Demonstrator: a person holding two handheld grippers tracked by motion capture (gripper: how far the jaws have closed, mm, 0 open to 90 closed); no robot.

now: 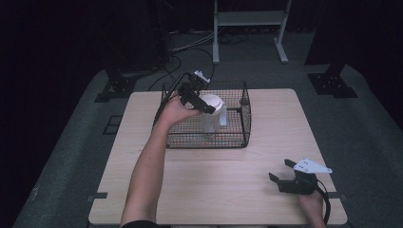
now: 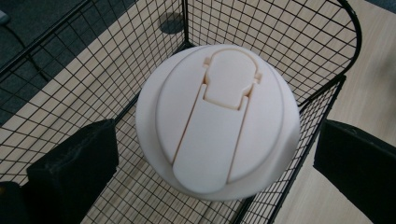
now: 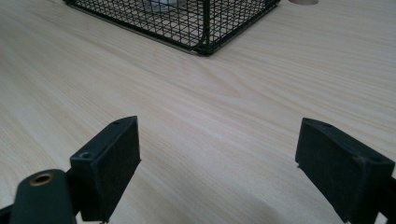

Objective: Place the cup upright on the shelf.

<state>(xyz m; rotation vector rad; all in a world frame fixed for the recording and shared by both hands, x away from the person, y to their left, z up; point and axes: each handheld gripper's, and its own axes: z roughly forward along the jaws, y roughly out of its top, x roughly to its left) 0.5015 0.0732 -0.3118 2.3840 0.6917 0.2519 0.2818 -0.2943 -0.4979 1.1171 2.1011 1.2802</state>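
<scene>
My left gripper [image 2: 210,154]: jaws wide, white bottle [image 2: 218,121] between them inside wire basket [image 1: 244,118] | my right gripper [image 3: 233,168]: jaws wide, bare table [image 3: 210,102] between.

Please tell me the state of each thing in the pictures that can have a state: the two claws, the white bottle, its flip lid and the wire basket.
Left claw: open, jaws either side of the bottle top, apart from it.
Right claw: open, holding nothing, low over the table.
White bottle: upright inside the basket.
Flip lid: closed flat.
Wire basket: upright on the table, open at the top.
</scene>
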